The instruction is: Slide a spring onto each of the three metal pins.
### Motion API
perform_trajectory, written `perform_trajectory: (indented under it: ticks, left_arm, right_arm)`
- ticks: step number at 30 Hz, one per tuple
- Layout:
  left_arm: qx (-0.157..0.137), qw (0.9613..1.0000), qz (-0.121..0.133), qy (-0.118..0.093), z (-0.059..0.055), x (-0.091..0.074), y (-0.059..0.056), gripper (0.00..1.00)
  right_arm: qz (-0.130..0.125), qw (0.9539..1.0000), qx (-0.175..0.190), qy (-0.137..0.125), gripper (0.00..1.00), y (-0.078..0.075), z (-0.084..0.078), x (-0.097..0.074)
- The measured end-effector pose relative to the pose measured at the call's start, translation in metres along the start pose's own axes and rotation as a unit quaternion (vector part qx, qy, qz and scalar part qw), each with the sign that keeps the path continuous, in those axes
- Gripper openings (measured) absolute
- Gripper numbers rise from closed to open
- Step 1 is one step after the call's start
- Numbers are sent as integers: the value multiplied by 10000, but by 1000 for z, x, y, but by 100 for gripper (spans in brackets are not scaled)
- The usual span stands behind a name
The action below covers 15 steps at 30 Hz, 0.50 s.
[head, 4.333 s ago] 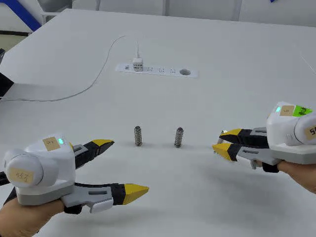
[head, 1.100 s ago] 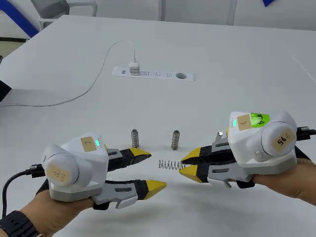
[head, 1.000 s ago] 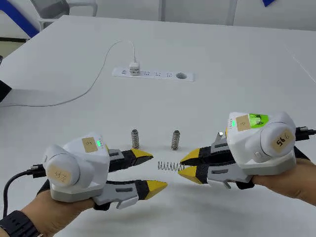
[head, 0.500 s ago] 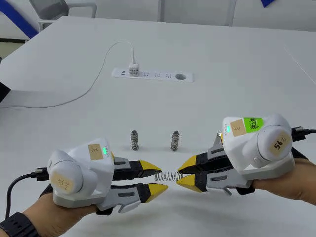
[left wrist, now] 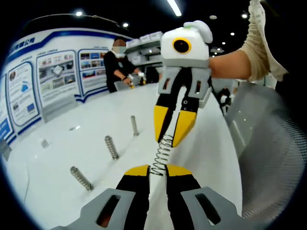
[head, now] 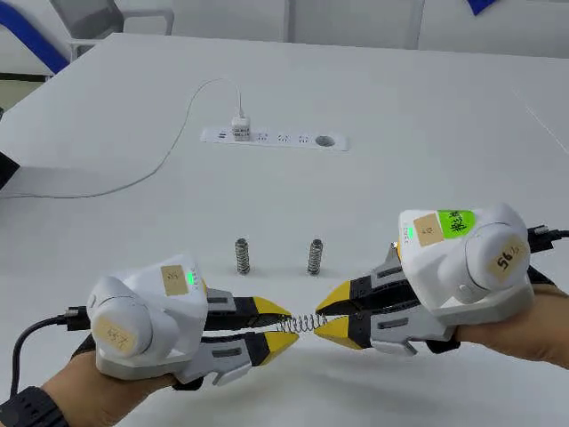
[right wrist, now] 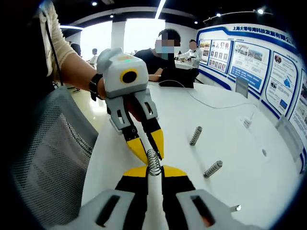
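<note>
Counts two grippers, left gripper (head: pixel 292 326) and right gripper (head: pixel 320 318). Makes three springs: a loose spring (head: pixel 302 322) between them, one standing spring (head: pixel 242 255) at its eleven o'clock, another (head: pixel 315 256) at twelve. Adds one bare pin (left wrist: pixel 135 125). Notes one power strip (head: pixel 271 138), one plug (head: pixel 240 131), one cable (head: pixel 182 133).

Left hand-held gripper (head: pixel 292 326) and right hand-held gripper (head: pixel 318 320) are white, yellow-tipped.

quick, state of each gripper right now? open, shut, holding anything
Left gripper: shut on one end of the spring.
Right gripper: shut on the other end of the same spring.
</note>
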<state>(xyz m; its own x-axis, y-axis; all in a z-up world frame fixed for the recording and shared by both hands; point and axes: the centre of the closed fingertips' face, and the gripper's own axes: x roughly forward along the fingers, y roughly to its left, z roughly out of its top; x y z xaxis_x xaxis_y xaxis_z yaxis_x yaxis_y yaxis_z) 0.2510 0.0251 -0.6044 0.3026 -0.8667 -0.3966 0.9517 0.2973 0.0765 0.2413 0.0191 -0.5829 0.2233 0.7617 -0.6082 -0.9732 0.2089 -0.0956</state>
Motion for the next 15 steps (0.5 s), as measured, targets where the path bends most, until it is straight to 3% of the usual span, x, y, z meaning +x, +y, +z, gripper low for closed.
perform_trajectory:
  ticks: [15]
  left_arm:
    - [0, 10000, -9, -30, 2, 2, -2, 11]
  right_arm:
    - [-43, 9991, -78, -411, 11, 0, 32, 2]
